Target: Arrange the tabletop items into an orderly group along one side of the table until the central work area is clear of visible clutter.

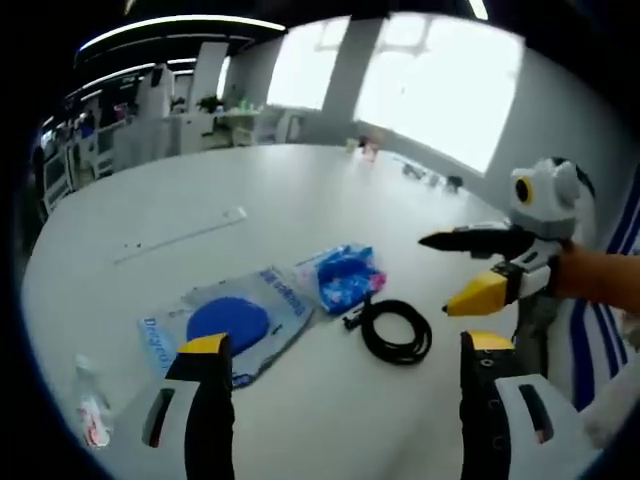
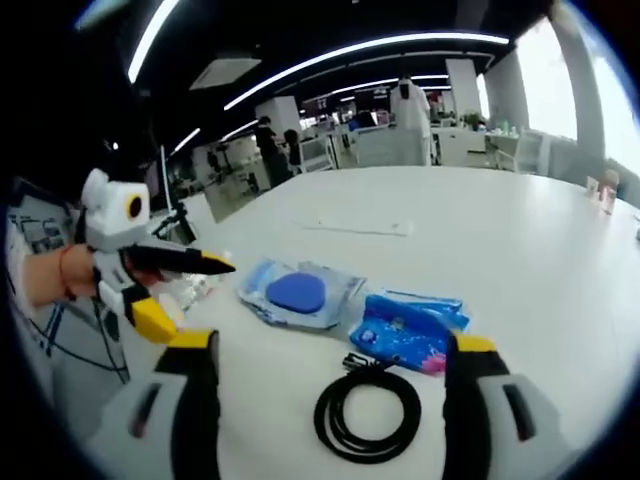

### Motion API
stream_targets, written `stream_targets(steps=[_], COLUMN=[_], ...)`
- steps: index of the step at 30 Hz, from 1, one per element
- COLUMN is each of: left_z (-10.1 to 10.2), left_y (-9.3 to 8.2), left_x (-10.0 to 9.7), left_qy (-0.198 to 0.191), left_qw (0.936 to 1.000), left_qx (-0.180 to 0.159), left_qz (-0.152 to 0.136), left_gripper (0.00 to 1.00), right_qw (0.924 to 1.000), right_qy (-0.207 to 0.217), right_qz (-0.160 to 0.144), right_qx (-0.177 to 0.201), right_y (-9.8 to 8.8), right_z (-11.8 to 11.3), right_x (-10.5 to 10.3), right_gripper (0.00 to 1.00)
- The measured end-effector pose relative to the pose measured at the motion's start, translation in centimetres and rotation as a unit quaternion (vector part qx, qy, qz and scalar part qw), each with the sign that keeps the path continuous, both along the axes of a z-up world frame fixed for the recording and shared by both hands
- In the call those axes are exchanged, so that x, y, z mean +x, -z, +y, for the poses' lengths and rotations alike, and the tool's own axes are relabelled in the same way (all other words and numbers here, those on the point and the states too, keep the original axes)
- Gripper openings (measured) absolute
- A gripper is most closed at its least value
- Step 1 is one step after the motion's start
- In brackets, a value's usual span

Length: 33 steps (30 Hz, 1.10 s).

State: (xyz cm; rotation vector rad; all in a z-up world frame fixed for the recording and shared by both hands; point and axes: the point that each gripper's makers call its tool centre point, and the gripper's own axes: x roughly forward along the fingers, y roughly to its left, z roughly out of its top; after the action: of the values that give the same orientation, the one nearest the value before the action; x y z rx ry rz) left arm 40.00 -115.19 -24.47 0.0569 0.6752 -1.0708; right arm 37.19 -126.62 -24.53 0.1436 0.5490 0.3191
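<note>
On the white table (image 1: pixel 290 190) lie a clear bag with a blue disc (image 1: pixel 230 322), a blue packet (image 1: pixel 347 277) and a coiled black cable (image 1: pixel 397 333), close together. My left gripper (image 1: pixel 346 343) hangs open just short of them, holding nothing. My right gripper (image 1: pixel 440 275) comes in from the right, open, its tips just right of the cable. In the right gripper view, my right gripper (image 2: pixel 333 343) stands open over the cable (image 2: pixel 367 418), with the packet (image 2: pixel 405 330) and the bag (image 2: pixel 297 293) beyond. The left gripper (image 2: pixel 200 297) shows at the left, open.
A small clear bottle (image 1: pixel 92 410) lies near the table's left edge. A thin white strip (image 1: pixel 180 235) lies farther out on the table (image 2: pixel 520 260). Small items (image 1: pixel 368 150) sit near the far edge. Desks and a person (image 2: pixel 268 150) are in the background.
</note>
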Motion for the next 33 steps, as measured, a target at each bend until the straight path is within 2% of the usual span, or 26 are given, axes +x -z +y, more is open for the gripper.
stream_targets(steps=[19,33], left_z=[11.3,17.7], left_y=[-4.7,-7.2], left_x=[1.1,1.2], left_qy=[-0.061,-0.081], left_qw=[0.9972,0.9944], left_qx=[-0.014,-0.014], left_qz=[-0.040,-0.066], left_gripper=[0.94,0.92], right_qw=[0.9989,0.9956], right_qy=[-0.037,-0.075], right_qz=[-0.028,-0.056], right_qx=[-0.006,-0.007], right_y=[-3.2,-6.6], right_z=[6.4,13.0], right_x=[1.7,3.8], right_gripper=[0.92,0.93])
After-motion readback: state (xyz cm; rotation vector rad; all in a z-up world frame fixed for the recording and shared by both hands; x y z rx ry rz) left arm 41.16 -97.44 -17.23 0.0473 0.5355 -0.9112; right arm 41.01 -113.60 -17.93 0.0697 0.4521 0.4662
